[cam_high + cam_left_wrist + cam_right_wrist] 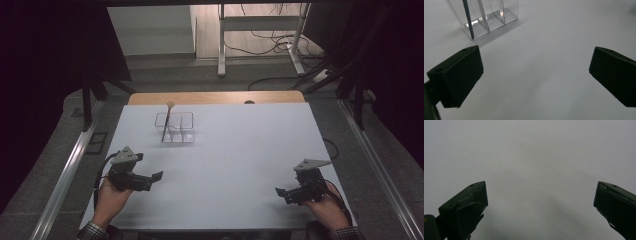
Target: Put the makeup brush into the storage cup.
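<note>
You held the left gripper (156, 176) low over the white table (235, 150), at about 8 o'clock from the table's middle in the high view. Its jaws stood wide apart with nothing between them, and they pointed toward 3 o'clock across the bare surface. Your left hand (111, 197) gripped it from behind, with the grey three-cornered plate on top.

You held the right gripper (281, 192) at about 4 o'clock from the table's middle, well apart from the left one. Its jaws were also spread wide and empty, and they pointed toward 9 o'clock. Your right hand (327, 209) came in from the bottom edge.

The clear divided box (175, 127) sat at about 11 o'clock from the table's middle, nearer your left gripper than your right but clear of both. In the left gripper view, the left gripper (535, 72) faced bare table, with the clear divided box (486, 18) at about 11 o'clock beyond the jaws. A thin dark stick (166, 122) with a pale rounded top stood in the box's left compartment, leaning slightly. Its shaft (468, 18) reached down to the floor of that compartment.

In the right gripper view, the right gripper (540, 195) looked over plain white table.
</note>
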`<state>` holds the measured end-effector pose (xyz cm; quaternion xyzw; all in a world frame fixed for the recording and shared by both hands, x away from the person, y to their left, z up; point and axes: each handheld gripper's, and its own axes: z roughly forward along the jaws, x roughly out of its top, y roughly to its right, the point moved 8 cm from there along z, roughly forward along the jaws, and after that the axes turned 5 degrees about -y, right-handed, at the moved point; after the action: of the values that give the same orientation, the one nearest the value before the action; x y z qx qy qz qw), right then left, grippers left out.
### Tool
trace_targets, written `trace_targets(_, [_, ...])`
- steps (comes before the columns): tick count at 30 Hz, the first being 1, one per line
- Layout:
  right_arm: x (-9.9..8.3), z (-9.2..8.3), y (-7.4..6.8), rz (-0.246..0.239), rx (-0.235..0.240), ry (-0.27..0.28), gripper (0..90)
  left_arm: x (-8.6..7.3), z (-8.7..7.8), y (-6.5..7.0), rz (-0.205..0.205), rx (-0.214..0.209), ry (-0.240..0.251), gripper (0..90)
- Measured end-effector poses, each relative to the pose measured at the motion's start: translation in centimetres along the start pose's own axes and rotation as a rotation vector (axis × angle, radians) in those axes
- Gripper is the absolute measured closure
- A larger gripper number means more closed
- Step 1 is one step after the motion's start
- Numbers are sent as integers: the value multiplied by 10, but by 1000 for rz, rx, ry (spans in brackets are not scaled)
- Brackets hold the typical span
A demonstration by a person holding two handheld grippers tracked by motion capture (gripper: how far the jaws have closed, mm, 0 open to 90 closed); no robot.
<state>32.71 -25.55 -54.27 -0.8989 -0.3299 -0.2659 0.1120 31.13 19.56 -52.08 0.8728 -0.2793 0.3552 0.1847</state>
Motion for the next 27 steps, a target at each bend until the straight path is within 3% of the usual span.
trace_targets(17, [0,0,0,-2,-4,-3,0,-14,-9,1,1,23,-26,0])
trace_targets(27, [0,0,0,0,-5,-3,0,-23,-17,0,-21,28,-16,0])
